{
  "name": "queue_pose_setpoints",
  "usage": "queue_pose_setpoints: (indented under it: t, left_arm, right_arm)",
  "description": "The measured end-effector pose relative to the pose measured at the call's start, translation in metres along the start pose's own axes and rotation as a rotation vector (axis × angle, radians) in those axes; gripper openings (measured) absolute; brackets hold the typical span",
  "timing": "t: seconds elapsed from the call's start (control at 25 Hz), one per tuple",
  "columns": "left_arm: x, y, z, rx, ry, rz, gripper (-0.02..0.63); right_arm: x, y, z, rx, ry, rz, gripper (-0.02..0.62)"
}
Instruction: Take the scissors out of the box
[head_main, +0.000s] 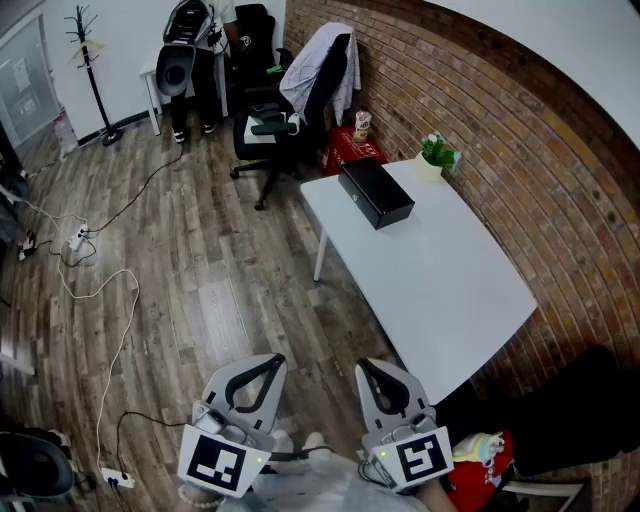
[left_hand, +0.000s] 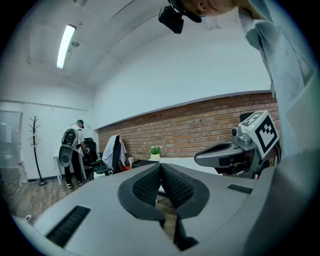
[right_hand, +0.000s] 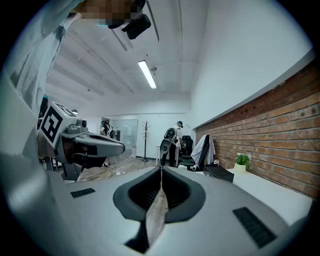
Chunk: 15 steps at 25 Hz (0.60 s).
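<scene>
The black box (head_main: 376, 193) lies closed at the far end of the white surface (head_main: 450, 290), near a plant (head_main: 437, 152); its inside is hidden, so no scissors can be made out. The left gripper (head_main: 272, 362) and right gripper (head_main: 366, 368), both pinched together on nothing, hang over the floor (head_main: 200, 270), well apart from the box.

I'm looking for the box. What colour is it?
The box is black, seen best in the head view.
</scene>
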<state>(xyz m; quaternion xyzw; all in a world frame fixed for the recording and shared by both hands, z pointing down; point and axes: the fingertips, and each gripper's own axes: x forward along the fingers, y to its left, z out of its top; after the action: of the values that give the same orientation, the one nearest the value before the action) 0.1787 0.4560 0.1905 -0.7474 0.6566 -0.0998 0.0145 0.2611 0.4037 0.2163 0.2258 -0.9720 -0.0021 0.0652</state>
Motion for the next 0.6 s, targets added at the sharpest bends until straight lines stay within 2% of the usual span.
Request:
queue_pose_setpoints:
  t: [0.24,0.6]
  left_arm:
    - [-0.0010,-0.0012,-0.0046,-0.012,-0.004,-0.006,0.017]
    - [-0.0054,0.0054,-0.0069,-0.018,0.000,0.006,0.017]
  right_arm:
    - [-0.0009,0.0049,-0.0085,-0.008,0.042,0.016,0.043]
    - [0.0014,0.0098,-0.0064,0.000,0.039,0.020,0.043]
